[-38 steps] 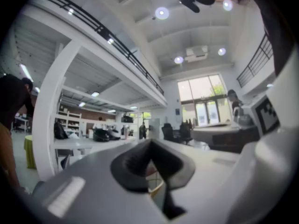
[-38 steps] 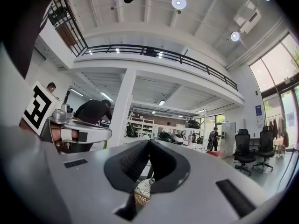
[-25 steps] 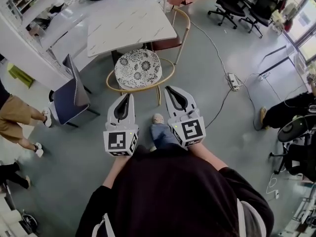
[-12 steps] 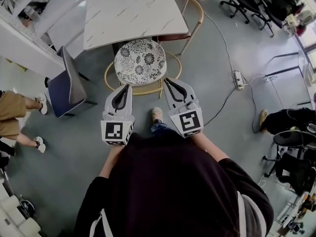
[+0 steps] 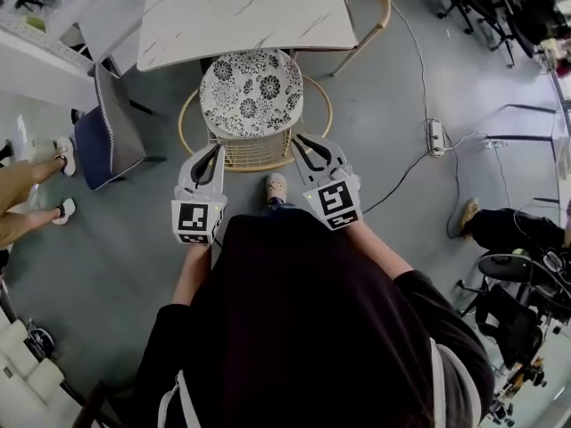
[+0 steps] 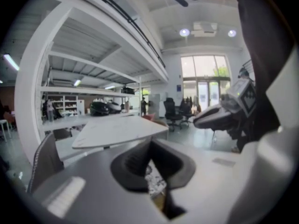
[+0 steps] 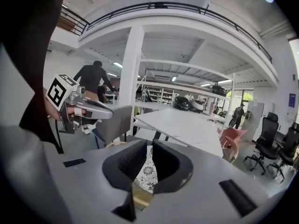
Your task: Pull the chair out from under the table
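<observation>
Fingers of the left gripper [image 5: 212, 154] and of the right gripper [image 5: 303, 143] are pressed together with nothing between them, one on either side of the chair's low wicker back [image 5: 254, 154]; whether they touch it I cannot tell. Beyond them the chair [image 5: 252, 92] stands on the floor [image 5: 375, 150], the far part of its flower-patterned seat under the near edge of the white tabletop [image 5: 241, 7].

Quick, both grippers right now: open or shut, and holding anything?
Left gripper: closed, holding nothing.
Right gripper: closed, holding nothing.
</observation>
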`<state>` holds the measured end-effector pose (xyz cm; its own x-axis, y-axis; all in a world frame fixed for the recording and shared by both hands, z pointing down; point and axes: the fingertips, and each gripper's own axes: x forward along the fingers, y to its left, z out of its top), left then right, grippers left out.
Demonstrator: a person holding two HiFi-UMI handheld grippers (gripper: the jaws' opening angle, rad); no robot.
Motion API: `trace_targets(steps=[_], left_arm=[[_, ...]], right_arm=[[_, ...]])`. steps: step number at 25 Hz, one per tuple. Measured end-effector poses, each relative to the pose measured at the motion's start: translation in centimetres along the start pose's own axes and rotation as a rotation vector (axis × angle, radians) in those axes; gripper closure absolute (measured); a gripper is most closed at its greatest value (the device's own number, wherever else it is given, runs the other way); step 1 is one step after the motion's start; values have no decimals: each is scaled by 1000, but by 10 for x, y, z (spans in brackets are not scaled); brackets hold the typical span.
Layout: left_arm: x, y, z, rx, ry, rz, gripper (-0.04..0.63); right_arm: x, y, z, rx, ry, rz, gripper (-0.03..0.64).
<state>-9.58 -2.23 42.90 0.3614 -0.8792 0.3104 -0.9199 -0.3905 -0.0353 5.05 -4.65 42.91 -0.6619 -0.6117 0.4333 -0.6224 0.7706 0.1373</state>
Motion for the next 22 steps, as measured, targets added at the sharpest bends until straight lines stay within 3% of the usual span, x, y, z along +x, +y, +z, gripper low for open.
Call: trace_targets(steps=[8, 11, 17, 22], left_arm=[[25, 7, -51, -25, 131, -22, 583], [30, 9, -69, -14, 183, -59, 526], [35, -7, -112, 38, 338, -228, 445], [32, -18, -144, 89, 464, -366, 397]], right_arm=[[26, -2, -56, -14, 131, 161, 592], [35, 3, -71, -30, 171, 218, 592], [38, 7, -106, -54, 284, 289, 587], [39, 13, -131, -29, 369, 334, 504]])
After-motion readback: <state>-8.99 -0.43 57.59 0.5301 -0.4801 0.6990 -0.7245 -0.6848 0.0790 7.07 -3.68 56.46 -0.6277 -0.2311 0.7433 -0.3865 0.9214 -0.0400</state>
